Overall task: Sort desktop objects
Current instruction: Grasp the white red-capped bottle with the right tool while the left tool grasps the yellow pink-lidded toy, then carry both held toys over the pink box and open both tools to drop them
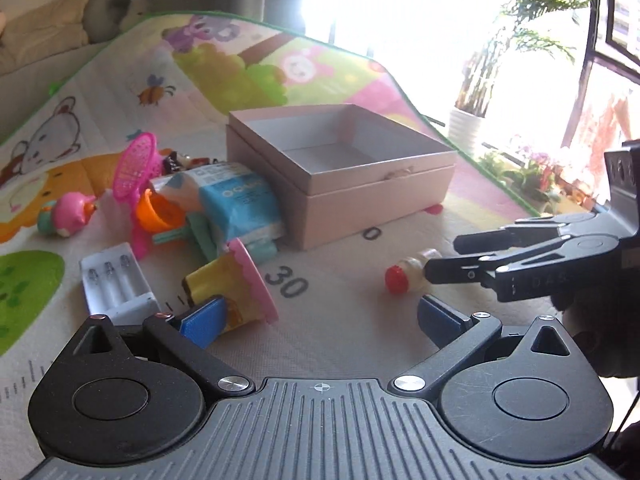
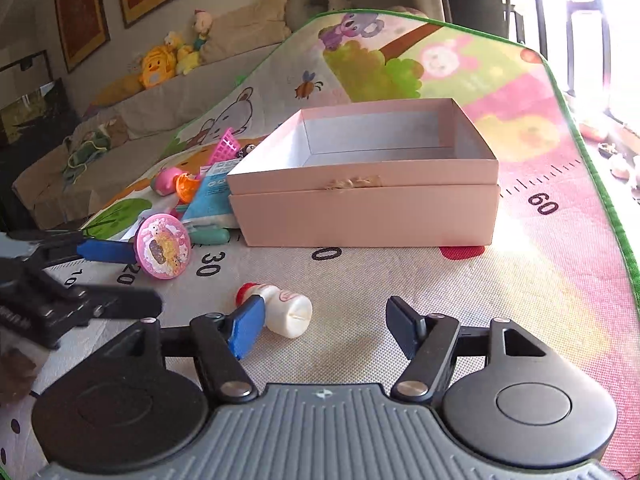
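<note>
An open pink box (image 1: pixel 340 176) (image 2: pixel 368 204) stands empty on the play mat. A small white bottle with a red cap (image 1: pixel 408 274) (image 2: pixel 280 306) lies on its side in front of it. My right gripper (image 2: pixel 324 330) is open, its left blue pad (image 2: pixel 246 330) right beside the bottle. My left gripper (image 1: pixel 320 320) is open, its left pad (image 1: pixel 204 322) against a yellow cup with a pink lid (image 1: pixel 236 288) (image 2: pixel 163 248) lying on its side.
A pile left of the box holds a blue-white tissue pack (image 1: pixel 240 204), an orange cup (image 1: pixel 158 212), a pink toy racket (image 1: pixel 134 168), a pink figure (image 1: pixel 66 216) and a white battery holder (image 1: pixel 116 284). The mat's green edge (image 2: pixel 624 240) runs along the right.
</note>
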Demonstrator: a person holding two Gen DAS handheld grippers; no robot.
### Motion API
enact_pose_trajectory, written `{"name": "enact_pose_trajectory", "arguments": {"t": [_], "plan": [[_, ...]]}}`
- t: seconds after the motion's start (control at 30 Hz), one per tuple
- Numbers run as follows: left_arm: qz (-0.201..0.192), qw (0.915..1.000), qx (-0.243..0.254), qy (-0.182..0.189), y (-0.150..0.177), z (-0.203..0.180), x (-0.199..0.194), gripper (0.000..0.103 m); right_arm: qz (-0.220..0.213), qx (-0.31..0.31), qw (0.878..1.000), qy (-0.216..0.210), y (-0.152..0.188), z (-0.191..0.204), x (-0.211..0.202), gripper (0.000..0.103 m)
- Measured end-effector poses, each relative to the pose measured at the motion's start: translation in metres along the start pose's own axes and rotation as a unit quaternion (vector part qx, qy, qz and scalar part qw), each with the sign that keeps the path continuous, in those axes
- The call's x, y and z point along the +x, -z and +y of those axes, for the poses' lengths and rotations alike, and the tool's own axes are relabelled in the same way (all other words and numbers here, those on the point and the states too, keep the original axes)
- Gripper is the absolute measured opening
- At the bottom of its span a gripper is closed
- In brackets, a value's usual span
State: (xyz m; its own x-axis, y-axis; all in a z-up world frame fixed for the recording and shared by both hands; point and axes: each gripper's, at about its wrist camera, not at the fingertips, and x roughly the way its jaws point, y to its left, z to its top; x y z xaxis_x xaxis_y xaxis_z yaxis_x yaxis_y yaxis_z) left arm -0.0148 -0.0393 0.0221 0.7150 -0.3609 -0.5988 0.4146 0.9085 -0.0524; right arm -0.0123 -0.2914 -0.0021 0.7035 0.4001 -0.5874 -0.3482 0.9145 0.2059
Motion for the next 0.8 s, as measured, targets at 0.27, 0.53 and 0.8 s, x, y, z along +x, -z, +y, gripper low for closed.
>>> {"name": "enact_pose_trajectory", "arguments": {"t": [0.27, 0.53, 0.8], "plan": [[0.026, 0.9918, -0.061, -0.109, -0.018, 0.017, 0.027, 0.101, -0.016, -0.051, 0.998, 0.014, 0.002, 0.019, -0.006, 0.07], [0.027, 0.9891, -0.061, -0.131, -0.018, 0.017, 0.015, 0.052, 0.024, -0.089, 0.996, 0.012, -0.002, 0.051, 0.014, 0.074], [0.01, 0.9921, -0.023, -0.123, -0.01, -0.008, -0.02, 0.047, 0.027, -0.091, 0.995, 0.027, -0.008, 0.052, 0.015, 0.046]]}}
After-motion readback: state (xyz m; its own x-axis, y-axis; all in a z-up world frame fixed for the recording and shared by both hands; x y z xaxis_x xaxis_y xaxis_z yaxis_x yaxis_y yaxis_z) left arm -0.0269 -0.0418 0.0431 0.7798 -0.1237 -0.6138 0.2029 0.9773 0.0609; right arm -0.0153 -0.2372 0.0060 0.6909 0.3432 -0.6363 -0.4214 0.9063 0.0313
